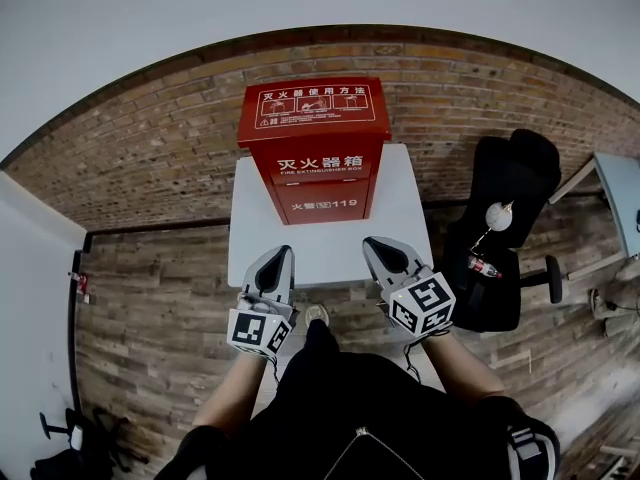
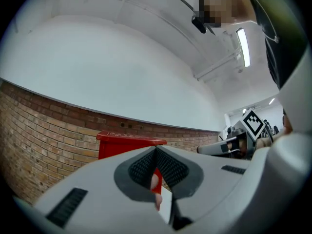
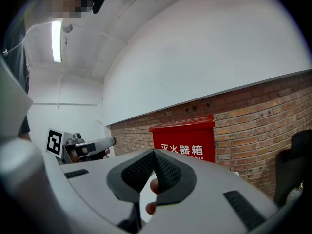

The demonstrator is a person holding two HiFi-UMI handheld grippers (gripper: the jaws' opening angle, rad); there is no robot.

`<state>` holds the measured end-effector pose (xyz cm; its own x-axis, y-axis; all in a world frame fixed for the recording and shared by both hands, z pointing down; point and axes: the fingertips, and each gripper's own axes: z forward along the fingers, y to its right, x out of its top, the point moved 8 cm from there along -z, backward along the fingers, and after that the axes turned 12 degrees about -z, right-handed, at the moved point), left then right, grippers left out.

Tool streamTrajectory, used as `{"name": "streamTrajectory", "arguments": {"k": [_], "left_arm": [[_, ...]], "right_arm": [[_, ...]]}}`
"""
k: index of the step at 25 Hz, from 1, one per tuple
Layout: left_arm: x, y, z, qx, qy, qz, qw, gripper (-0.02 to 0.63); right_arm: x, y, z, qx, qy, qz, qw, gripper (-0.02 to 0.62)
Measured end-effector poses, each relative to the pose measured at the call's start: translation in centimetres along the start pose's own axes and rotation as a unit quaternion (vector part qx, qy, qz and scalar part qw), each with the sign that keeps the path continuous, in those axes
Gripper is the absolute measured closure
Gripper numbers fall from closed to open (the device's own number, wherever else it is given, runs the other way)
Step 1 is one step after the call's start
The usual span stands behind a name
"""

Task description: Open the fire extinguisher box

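Note:
A red fire extinguisher box [image 1: 315, 148] with white lettering stands closed on a white table [image 1: 400, 233], against the brick wall. Its lid is down. My left gripper [image 1: 280, 255] hovers over the table's near edge, left of the box's front and well short of it, jaws shut on nothing. At the right of that edge my right gripper [image 1: 373, 245] is likewise shut and empty. In the left gripper view the box [image 2: 124, 145] shows beyond the closed jaws [image 2: 156, 152]. The right gripper view has the box [image 3: 187, 140] ahead of its jaws [image 3: 154, 155].
A black chair [image 1: 505, 228] with a small bottle on it stands right of the table. A brick wall [image 1: 150, 158] runs behind the box. Wood-plank floor [image 1: 150, 308] lies to the left, and a pale desk corner [image 1: 620, 193] shows at far right.

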<state>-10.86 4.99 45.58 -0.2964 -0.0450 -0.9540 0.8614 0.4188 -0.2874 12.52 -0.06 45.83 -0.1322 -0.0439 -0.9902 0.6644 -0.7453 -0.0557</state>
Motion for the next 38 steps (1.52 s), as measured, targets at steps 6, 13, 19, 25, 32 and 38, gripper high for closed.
{"name": "streamTrajectory", "arguments": {"k": [6,13,19,25,32,38], "left_arm": [[2.1,-5.4,5.4,-0.019,-0.006,0.004,0.9998,0.558],[4.0,-10.8,10.9,-0.056,-0.020,-0.004,0.9983,0.558],[4.3,-13.7,13.8,-0.090,-0.037,-0.016,0.9951,0.558],[3.4,-14.2,15.5,-0.104,-0.051,-0.034,0.9927,0.558],[3.4,-14.0,16.3,-0.091,-0.056,-0.031,0.9938,0.558],[4.5,-13.9,16.7,-0.079,-0.043,-0.027,0.9955,0.558]], "right_arm": [[1.8,2.7,6.6,-0.011,0.002,-0.001,1.000,0.577],[3.3,4.9,13.9,-0.032,-0.003,0.003,0.999,0.577],[3.8,5.3,18.0,-0.046,-0.010,0.005,0.999,0.577],[3.5,5.5,18.9,-0.043,-0.031,0.007,0.999,0.577],[3.5,6.2,19.6,-0.019,-0.032,0.006,0.999,0.577],[4.8,7.4,19.5,-0.006,-0.013,-0.014,1.000,0.577]]}}
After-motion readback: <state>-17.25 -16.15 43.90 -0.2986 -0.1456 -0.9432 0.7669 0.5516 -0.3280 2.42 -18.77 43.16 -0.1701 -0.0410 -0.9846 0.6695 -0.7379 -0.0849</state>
